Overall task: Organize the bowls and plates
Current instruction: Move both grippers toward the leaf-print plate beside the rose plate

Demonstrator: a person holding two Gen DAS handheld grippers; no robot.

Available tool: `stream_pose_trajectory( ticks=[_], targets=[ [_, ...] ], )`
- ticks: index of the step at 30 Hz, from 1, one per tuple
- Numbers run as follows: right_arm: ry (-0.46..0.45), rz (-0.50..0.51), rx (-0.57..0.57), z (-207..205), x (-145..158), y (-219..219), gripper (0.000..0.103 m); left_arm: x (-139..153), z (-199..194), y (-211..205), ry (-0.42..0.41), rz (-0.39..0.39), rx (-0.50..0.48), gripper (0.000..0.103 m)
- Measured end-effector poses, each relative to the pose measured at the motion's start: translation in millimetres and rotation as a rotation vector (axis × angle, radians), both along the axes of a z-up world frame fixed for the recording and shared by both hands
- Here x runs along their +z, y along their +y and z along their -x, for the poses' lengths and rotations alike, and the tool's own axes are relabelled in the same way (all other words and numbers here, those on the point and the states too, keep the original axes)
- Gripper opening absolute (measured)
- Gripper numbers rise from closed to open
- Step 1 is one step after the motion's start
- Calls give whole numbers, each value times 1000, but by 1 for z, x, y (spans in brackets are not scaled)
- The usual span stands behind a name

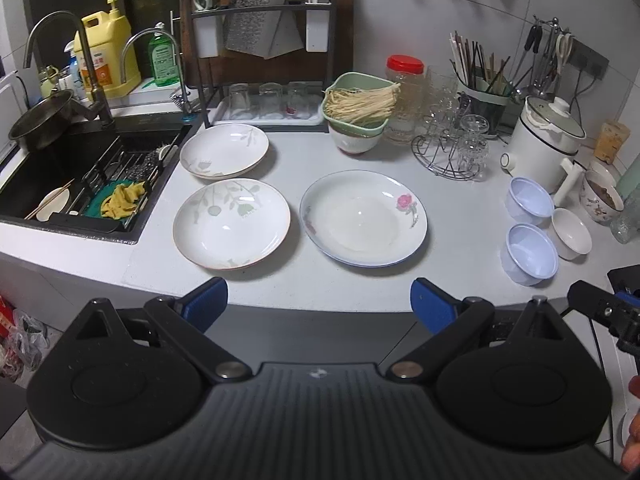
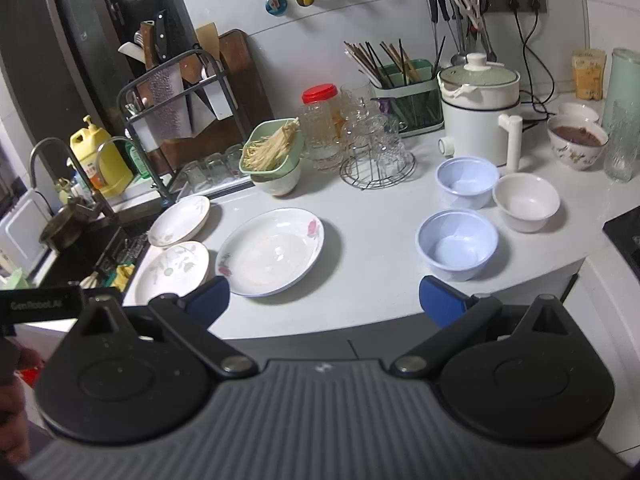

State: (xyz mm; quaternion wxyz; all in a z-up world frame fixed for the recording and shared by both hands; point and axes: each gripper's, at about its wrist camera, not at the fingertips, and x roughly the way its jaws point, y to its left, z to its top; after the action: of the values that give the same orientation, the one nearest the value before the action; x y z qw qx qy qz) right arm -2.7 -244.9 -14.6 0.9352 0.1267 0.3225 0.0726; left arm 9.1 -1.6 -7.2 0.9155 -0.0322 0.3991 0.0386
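Plates: three on the white bench (image 1: 460, 264), all empty. Rose plate (image 1: 363, 218) at centre, leaf plate (image 1: 231, 224) at its 9 o'clock just apart, second leaf plate (image 1: 224, 151) at 12 o'clock of that one, rims nearly touching, next to the sink (image 1: 80, 184).

Bowls: two pale blue bowls (image 1: 532, 254), empty, at 3 o'clock of the rose plate, well apart from it. Small white bowl (image 1: 571, 233), empty, just beside them.

Other containers: green basket (image 1: 357, 106) holds dry noodles and sits on top of a white bowl (image 1: 354, 142). Green caddy (image 2: 408, 98) holds chopsticks. Patterned bowl (image 2: 578, 142) at far right holds something brown. White tray (image 1: 268, 114) under the rack holds upturned glasses.

Left gripper (image 1: 319, 305): jaws wide apart, holding nothing, hovering off the bench's front edge. Right gripper (image 2: 324, 300): same, spread wide, empty.

View differences: left wrist view shows the inside of the sink, with chopsticks on a dish and a yellow cloth (image 1: 120, 200). Right wrist view shows knives (image 2: 154, 42) at the rack's back and the wall socket strip (image 2: 516, 0) in full.
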Motion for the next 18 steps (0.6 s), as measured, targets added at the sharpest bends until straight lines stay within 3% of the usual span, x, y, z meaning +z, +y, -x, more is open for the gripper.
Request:
stream_pose_trajectory(
  ticks=[11, 18],
  targets=[
    [12, -46, -39, -26, -7, 26, 103, -5, -49, 29, 13, 10, -66, 100],
    [37, -25, -28, -49, -12, 58, 102, -7, -80, 62, 26, 31, -79, 100]
  ],
)
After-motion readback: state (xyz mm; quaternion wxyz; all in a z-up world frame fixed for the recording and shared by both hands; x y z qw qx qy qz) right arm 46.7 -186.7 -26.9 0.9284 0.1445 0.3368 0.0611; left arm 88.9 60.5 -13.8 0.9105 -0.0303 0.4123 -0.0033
